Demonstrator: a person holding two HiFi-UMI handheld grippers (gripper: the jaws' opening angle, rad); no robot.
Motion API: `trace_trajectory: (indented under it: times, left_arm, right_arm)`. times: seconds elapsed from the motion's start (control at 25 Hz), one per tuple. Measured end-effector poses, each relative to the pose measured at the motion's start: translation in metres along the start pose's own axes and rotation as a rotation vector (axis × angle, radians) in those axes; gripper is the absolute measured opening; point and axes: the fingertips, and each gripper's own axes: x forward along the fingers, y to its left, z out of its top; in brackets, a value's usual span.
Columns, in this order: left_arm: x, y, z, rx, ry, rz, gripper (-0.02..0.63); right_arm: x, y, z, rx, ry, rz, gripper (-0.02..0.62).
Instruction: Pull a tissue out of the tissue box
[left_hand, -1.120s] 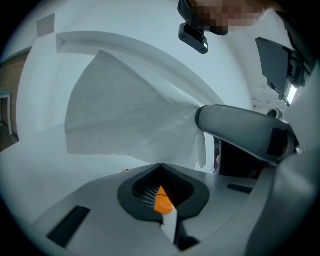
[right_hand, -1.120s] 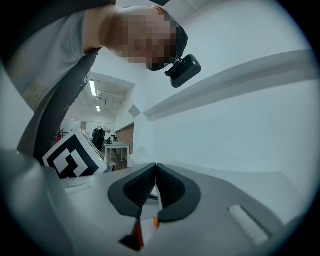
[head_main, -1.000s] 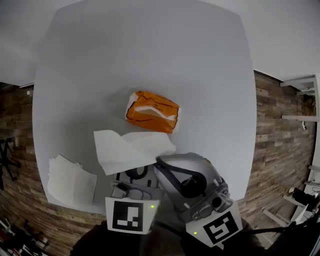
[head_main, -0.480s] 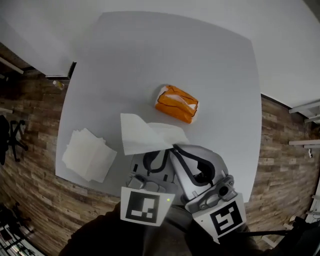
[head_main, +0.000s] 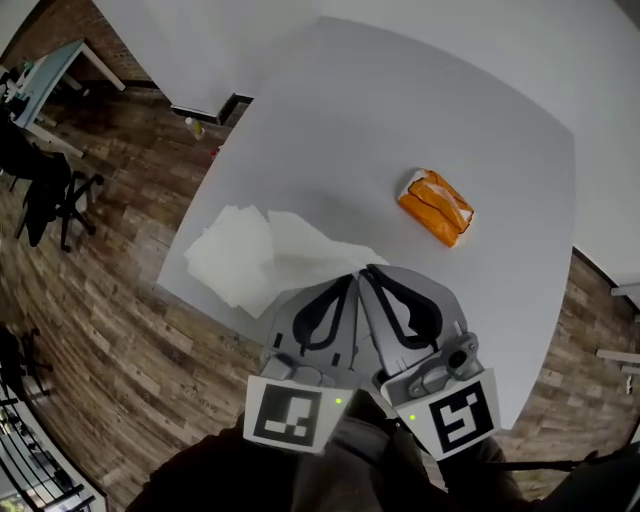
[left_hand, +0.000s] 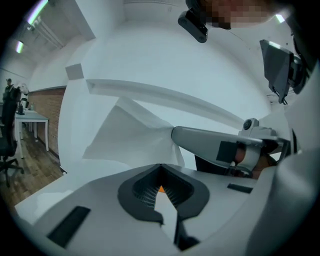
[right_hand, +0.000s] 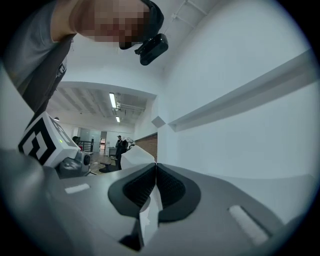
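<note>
The orange tissue pack (head_main: 437, 206) lies on the white table (head_main: 400, 110), right of the middle. A pulled-out white tissue (head_main: 308, 246) hangs in the air, with my right gripper (head_main: 370, 272) shut on one corner of it. The left gripper view shows that tissue (left_hand: 131, 134) fanning out from the right gripper's tip (left_hand: 174, 134). My left gripper (head_main: 350, 281) sits right beside the right one, jaws shut (left_hand: 160, 166), and I see nothing held in them. In the right gripper view a white strip of tissue runs between the closed jaws (right_hand: 156, 165).
A loose stack of white tissues (head_main: 222, 258) lies at the table's front left corner, partly under the hanging tissue. Wooden floor surrounds the table. A dark chair (head_main: 50, 190) and a desk (head_main: 45, 75) stand far left. A white wall is behind.
Both grippers have risen and swung left with the tissue, away from the orange pack. The tissue now hangs over the stack at the table's corner. The head view has turned too.
</note>
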Motion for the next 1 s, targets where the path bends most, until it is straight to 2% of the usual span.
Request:
trace_trajectory:
  times: [0.12,0.32,0.52,0.64,0.8,0.92,1.0]
  left_arm:
    - [-0.014,0.033,-0.002,-0.003,0.002,0.024,0.0]
    - [-0.039,0.091,-0.008,0.001,0.03,0.018,0.0]
    - [-0.067,0.147,-0.023,0.035,0.097,0.008,0.0]
    - [-0.082,0.18,-0.031,0.039,0.118,0.029,0.0]
    - [-0.097,0.207,-0.03,0.06,0.124,0.048,0.0]
    - [-0.104,0.212,-0.022,0.075,0.103,0.046,0.0]
    - [-0.107,0.21,-0.019,0.083,0.093,0.035,0.0]
  right_arm:
    - [0.027,0.009,-0.006,-0.003,0.018,-0.015,0.008]
    - [0.078,0.021,-0.017,-0.029,0.013,-0.105,0.008]
    - [0.124,0.052,-0.065,-0.095,0.048,-0.175,0.008]
    - [0.146,0.079,-0.114,-0.098,0.108,-0.163,0.009]
    - [0.16,0.108,-0.187,-0.03,0.29,-0.154,0.012]
    - [0.164,0.131,-0.211,0.032,0.348,-0.089,0.039]
    - [0.161,0.145,-0.218,0.06,0.372,-0.052,0.081]
